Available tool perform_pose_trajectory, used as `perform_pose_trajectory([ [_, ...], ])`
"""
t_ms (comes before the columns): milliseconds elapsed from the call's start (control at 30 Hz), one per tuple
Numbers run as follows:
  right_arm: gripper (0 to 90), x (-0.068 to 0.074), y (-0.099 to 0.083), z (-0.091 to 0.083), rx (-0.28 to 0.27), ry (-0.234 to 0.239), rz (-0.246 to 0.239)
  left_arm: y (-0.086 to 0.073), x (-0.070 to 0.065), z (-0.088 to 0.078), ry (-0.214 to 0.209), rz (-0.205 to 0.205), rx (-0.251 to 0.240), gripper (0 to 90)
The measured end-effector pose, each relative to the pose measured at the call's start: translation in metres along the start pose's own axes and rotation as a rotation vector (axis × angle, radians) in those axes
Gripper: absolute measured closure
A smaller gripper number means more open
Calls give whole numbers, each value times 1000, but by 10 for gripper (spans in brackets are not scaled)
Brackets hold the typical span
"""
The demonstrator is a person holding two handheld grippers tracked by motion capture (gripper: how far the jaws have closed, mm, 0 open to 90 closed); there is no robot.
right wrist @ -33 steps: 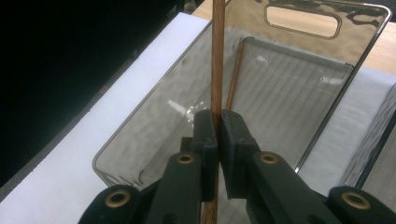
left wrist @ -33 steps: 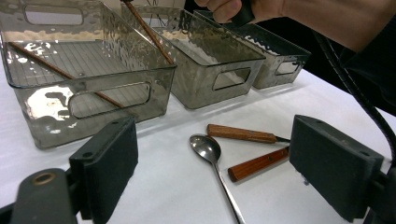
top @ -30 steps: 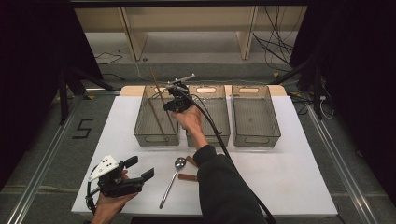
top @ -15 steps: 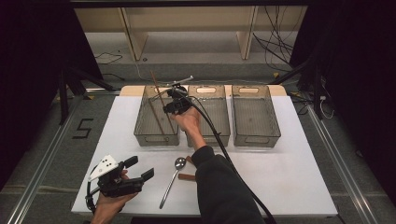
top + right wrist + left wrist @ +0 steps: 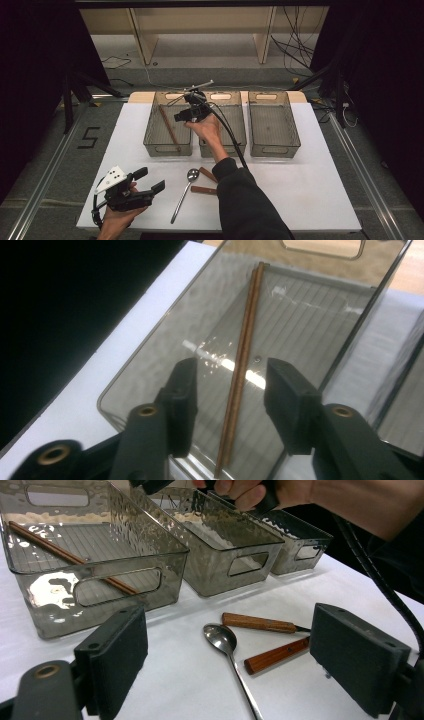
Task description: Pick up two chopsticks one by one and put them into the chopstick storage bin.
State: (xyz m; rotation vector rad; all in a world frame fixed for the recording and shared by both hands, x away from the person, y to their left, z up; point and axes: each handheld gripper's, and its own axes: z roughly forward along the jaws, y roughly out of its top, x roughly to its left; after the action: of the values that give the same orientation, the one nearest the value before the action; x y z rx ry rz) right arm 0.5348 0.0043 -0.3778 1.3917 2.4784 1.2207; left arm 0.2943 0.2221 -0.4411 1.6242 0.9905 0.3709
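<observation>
Beneath both grippers lies the white table [image 5: 310, 190], the largest item. Ahead of the left gripper [image 5: 134, 190] and beneath the right gripper [image 5: 192, 112] stand three smoky clear bins in a row: the left bin [image 5: 150, 142], the middle bin [image 5: 239, 125] and the right bin [image 5: 272, 145], side by side near the far edge. Right gripper is held above the wall between the left and middle bins, pointing down into the left bin; its jaws have just been opening and stand about half apart with nothing pressed between the pads. Directly below that gap, on the floor of the left bin, lies the pair of brown chopsticks [image 5: 242, 365], close together and running the bin's length, clear of the jaws. Left gripper rests low at the near left of the table, jaws wide and empty, aimed toward the bins. Between its jaws in the left gripper view, farther off on the table, lie a metal spoon [image 5: 225, 642] and two wooden-handled utensils [image 5: 260, 623], just beside each other; their working ends cannot be made out.
</observation>
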Motion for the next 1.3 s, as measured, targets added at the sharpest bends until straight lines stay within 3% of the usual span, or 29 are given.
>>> perform_pose_trajectory([
  [167, 455, -2, -4, -15, -4, 8, -27, 0, 0, 0, 0, 1, 4, 151],
  [333, 382, -5, -13, -44, -18, 13, -65, 0, 0, 1, 0, 4, 11, 151],
  [733, 347, -4, -41, -88, -46, 23, -141, -2, 0, 5, -1, 0, 45, 149],
  [1000, 336, -13, -71, -108, -56, 15, -149, -4, 1, 11, 3, -17, 105, 149],
  [1300, 330, -24, -100, -126, -80, 7, -141, -6, 1, 19, 5, -64, 185, 154],
])
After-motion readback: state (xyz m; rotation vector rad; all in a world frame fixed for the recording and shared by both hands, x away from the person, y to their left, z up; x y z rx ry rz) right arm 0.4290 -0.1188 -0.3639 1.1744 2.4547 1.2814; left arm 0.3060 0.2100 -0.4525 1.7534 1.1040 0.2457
